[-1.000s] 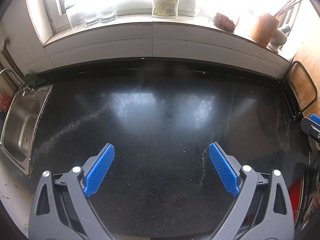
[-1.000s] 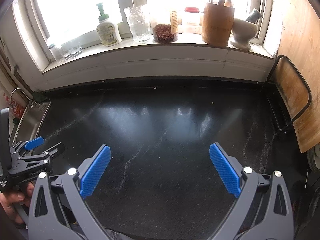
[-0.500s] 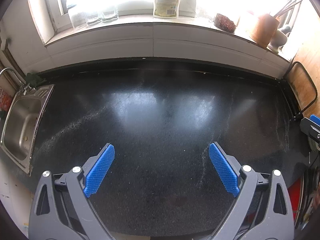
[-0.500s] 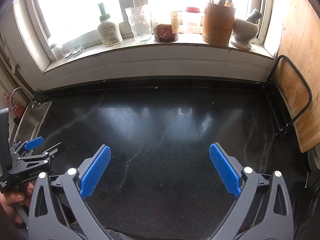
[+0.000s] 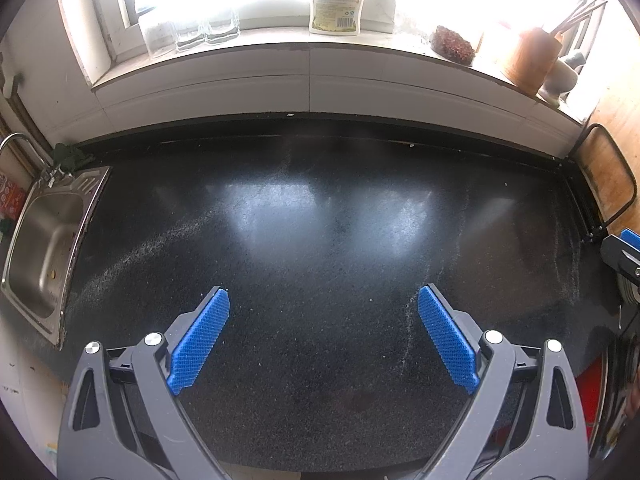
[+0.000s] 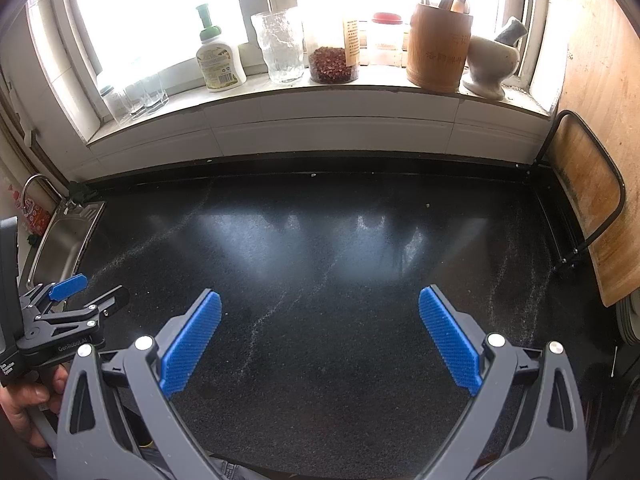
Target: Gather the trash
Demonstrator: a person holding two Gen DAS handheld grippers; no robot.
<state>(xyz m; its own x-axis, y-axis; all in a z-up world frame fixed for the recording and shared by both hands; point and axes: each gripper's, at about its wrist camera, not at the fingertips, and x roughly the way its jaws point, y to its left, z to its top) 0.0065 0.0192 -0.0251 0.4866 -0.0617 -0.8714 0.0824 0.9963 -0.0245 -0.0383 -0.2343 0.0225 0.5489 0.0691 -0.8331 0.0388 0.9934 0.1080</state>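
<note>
Left tool (image 5: 323,308) and right tool (image 6: 320,312): both spread wide, empty, held level above the black surface (image 5: 320,220), ready to search. No trash visible, only faint specks. Sink (image 5: 40,240) at left; sill jars (image 6: 334,64) kept clear of the work area.

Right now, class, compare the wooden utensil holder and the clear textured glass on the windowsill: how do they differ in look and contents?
The wooden utensil holder is opaque brown; the textured glass is transparent and colourless. The holder has utensil handles sticking out of its top; nothing rises out of the glass. The holder stands near the white mortar, the glass beside the soap bottle. Both stand upright on the windowsill.
</note>
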